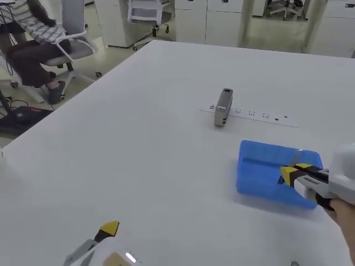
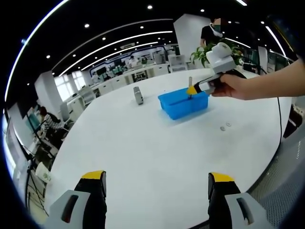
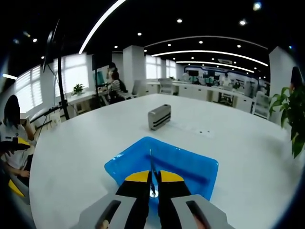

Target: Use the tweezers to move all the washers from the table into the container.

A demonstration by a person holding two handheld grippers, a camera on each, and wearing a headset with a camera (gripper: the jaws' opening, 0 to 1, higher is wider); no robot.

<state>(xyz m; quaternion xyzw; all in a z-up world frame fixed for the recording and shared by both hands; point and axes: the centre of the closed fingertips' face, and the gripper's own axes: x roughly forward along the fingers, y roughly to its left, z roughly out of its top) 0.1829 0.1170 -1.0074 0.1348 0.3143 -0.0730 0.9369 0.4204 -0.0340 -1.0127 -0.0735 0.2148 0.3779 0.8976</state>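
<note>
Washers (image 2: 222, 128): two small pale rings, flat on the white table (image 2: 143, 143), just beside each other, at 4 o'clock from the blue container (image 2: 183, 105) in the left gripper view and apart from it. Tweezers (image 2: 189, 81) upright above the container, pinched between the yellow tips of the right gripper (image 2: 191, 89). Seen from the right gripper view, jaws almost together, clamped on the thin tweezers, prongs toward 12 o'clock over the container's floor; cannot tell whether anything sits between the prongs. Left gripper (image 2: 157, 176) low over bare table at 6 o'clock in its own view, jaws wide apart, holding nothing. Grey metal box (image 1: 223, 107) at 11 o'clock from the container in the head view, well apart from it, beside a row of sockets (image 1: 252, 113) set in the tabletop.
</note>
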